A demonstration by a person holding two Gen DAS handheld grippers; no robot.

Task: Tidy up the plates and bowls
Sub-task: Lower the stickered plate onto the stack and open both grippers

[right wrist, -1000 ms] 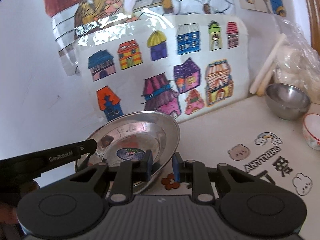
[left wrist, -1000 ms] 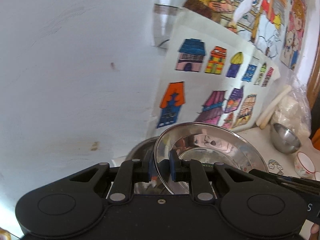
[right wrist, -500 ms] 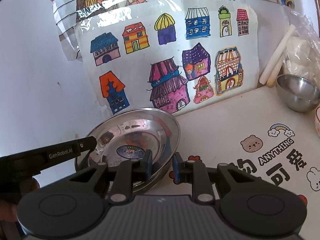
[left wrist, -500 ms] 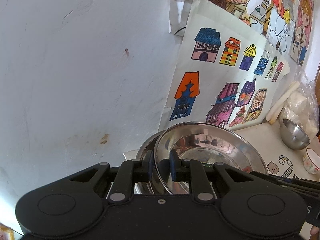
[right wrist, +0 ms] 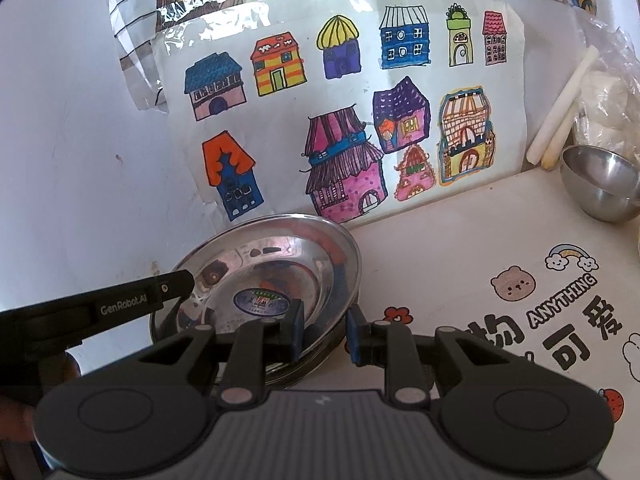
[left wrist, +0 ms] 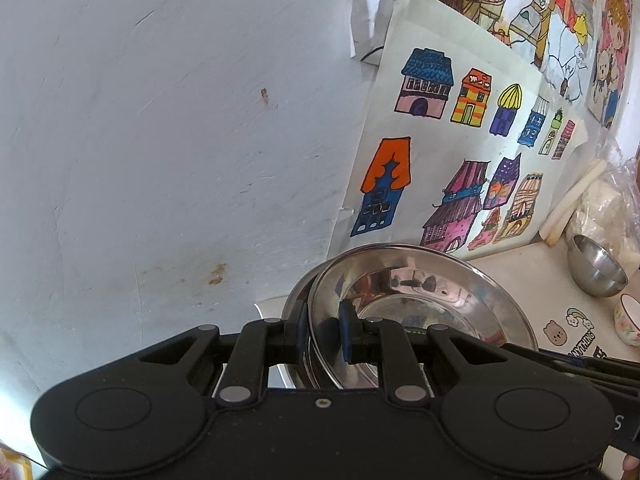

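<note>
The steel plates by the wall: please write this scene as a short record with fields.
top plate: steel plate, tilted, over another steel plate
left gripper: shut on the top plate's rim
right gripper: pads astride the opposite rim, a gap shows at the right pad
surface: table mat with cartoon prints
backdrop: drawing of houses against the wall
other dishes: steel bowl, far right

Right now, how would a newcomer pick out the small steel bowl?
Start at the houses drawing on the wall and follow its bottom edge right. The small steel bowl sits beside two white sticks. It is deep and round, unlike the wide steel plates.
</note>
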